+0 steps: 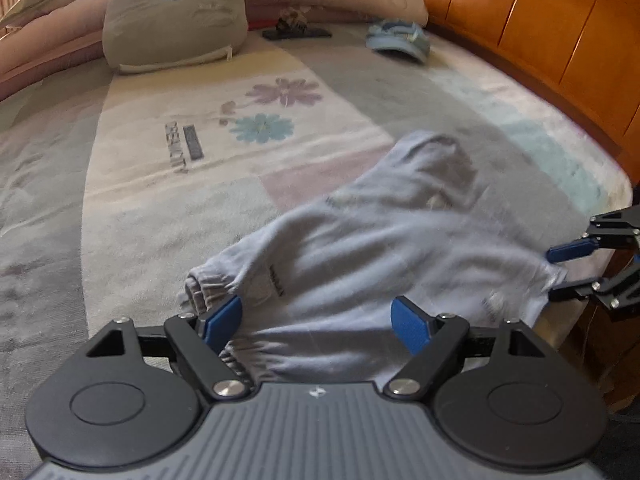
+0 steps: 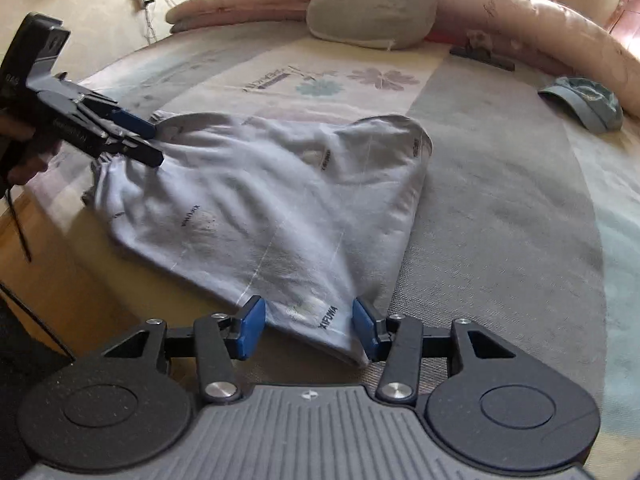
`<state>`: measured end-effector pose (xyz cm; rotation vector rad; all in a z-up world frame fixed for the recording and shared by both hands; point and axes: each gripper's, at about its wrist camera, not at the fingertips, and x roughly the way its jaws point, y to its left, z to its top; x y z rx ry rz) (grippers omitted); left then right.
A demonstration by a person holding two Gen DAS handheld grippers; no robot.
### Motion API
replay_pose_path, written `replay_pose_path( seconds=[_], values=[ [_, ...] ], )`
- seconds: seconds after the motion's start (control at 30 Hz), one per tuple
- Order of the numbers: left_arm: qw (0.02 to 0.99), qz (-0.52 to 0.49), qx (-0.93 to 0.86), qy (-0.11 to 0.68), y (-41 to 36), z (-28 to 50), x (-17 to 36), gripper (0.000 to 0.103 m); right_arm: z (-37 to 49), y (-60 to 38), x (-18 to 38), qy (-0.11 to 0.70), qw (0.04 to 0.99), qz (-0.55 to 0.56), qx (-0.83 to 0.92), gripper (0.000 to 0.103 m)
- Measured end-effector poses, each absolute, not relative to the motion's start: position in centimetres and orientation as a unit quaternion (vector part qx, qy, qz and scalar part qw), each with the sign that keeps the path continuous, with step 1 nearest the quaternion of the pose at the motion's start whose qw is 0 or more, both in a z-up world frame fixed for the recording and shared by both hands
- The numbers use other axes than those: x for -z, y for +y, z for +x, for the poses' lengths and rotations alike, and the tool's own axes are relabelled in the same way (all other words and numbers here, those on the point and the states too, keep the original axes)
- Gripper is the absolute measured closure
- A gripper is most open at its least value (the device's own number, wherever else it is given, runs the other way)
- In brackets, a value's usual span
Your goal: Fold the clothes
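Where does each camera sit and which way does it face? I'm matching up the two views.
Left wrist: on the left gripper, facing across the bed toward the headboard; right gripper at right edge.
Right wrist: on the right gripper, facing the pillow; left gripper and hand at left.
Shared: grey garment, pillow, cap.
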<state>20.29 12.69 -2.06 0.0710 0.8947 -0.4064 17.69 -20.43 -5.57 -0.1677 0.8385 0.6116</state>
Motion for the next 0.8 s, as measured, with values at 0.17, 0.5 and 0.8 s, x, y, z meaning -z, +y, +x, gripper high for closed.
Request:
replay_pose_path(
  seconds=[0.17, 0.5, 0.8],
  values=[
    [0.876, 0.021, 0.189, 0.443, 12.5, 20.8, 3.1, 0.019, 21.2, -20.1, 2.7, 0.348, 0.890, -0.046, -0.291, 0.050],
    [0.886, -0.019, 0.180, 0.426, 13.5, 20.0, 3.9, 0.019, 32.0, -16.8, 6.4, 0.375, 0.885, -0.053, -0.272, 0.058],
    [0.890, -0.051, 0.181, 0.416, 14.7, 19.5, 3.0, 0.018, 33.3, -14.7, 5.2, 0.372, 0.881, -0.054, -0.288, 0.059]
  ],
)
